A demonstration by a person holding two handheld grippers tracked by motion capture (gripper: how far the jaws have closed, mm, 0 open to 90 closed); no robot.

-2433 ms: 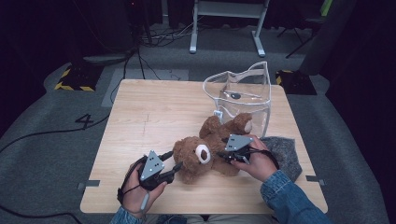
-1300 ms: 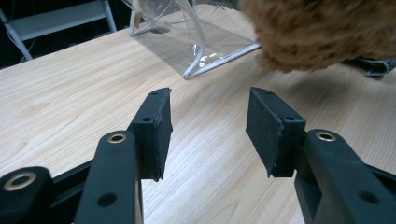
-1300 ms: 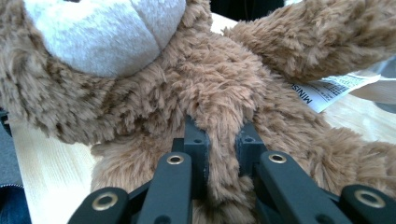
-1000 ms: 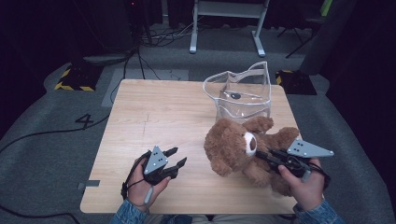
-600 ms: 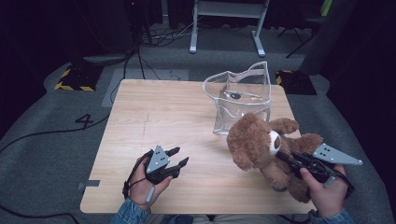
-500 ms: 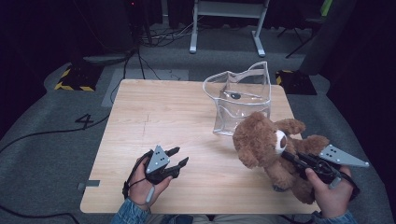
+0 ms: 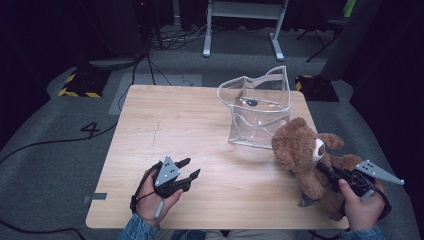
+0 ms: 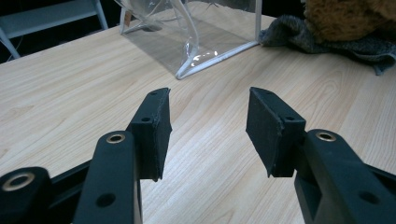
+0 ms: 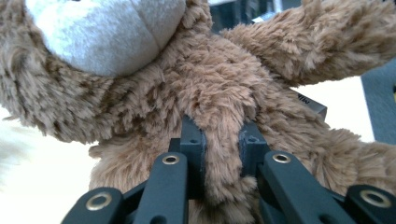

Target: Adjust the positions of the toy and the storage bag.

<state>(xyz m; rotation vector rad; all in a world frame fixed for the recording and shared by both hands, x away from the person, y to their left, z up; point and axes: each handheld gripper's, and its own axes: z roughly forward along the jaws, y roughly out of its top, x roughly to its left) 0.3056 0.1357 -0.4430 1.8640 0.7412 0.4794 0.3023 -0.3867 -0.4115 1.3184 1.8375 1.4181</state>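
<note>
Teddy bear (image 7: 306,156) sits at the right edge of the surface (image 7: 200,125), just right of and in front of the clear plastic bag (image 7: 257,112), its pale muzzle turned toward the person's right hand. The right tongs (image 7: 325,171) come in from the right, and in the right gripper view the 2 black jaws are clenched on a fold of brown plush (image 9: 223,154) at the bear's middle, below the muzzle, with fur bulging out between the pads; the jaws have just been opening slightly, yet the plush is pinched between them. A grey cloth (image 7: 306,201) peeks out under the bear near the surface's front right edge, and the left gripper view shows it (image 8: 322,44) lying beneath the toy, next to the bag's corner.

The left tongs (image 7: 189,169) rest low over the near left part of the surface, well apart from the bear. Their jaws stand released, with bare wood between the pads (image 8: 156,128) and nothing gripped. They point toward the bag and the bear beyond.
</note>
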